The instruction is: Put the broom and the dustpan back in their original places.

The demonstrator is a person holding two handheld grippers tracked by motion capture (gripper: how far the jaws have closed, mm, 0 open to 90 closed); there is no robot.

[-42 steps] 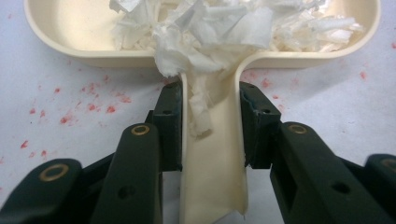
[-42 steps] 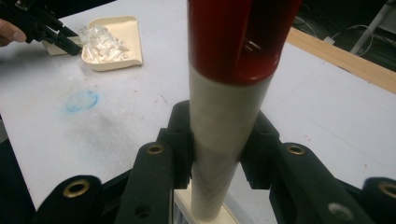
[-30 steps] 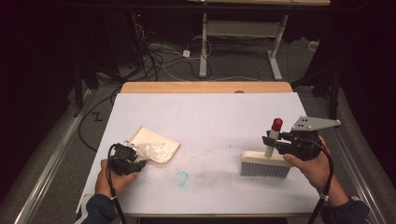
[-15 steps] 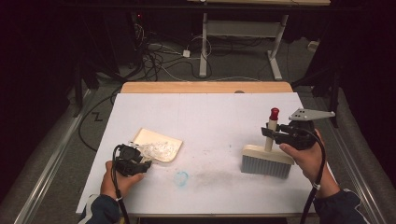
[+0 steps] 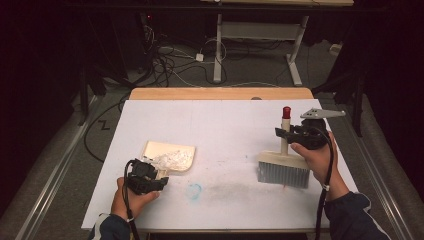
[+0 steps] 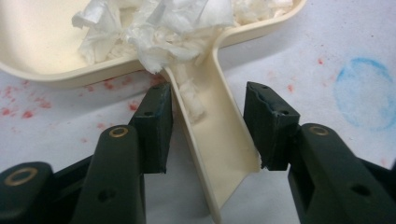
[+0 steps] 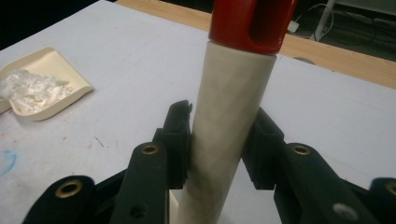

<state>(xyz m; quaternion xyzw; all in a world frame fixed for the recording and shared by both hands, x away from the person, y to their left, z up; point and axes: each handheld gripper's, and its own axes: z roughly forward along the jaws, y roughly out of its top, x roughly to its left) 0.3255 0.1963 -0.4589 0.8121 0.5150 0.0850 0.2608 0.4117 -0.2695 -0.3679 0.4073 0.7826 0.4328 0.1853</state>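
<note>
A cream dustpan (image 5: 165, 150) lies at the table's left and holds crumpled white paper (image 5: 175, 159). My left gripper (image 5: 154, 171) is open. Its jaws stand either side of the dustpan's handle (image 6: 219, 149), which lies askew between them, with paper scraps (image 6: 159, 32) just ahead. My right gripper (image 5: 286, 133) is shut on the white handle (image 7: 229, 116) of a grey-bristled brush (image 5: 282, 171). The brush stands upright at the right, its red cap (image 5: 286, 111) on top. The dustpan (image 7: 51, 65) lies far left in the right gripper view.
A white sheet (image 5: 215, 125) covers the table, with a wooden strip (image 5: 220, 93) at the far edge. A blue smudge (image 5: 194, 190) and a grey dust smear (image 5: 235, 189) lie between the two grippers. Red specks (image 6: 112, 86) dot the sheet by the dustpan. Cables and desk legs lie beyond.
My left gripper has moved right, up to the dustpan's handle. The right gripper has risen and shifted slightly left, drawing the brush handle up with it.
</note>
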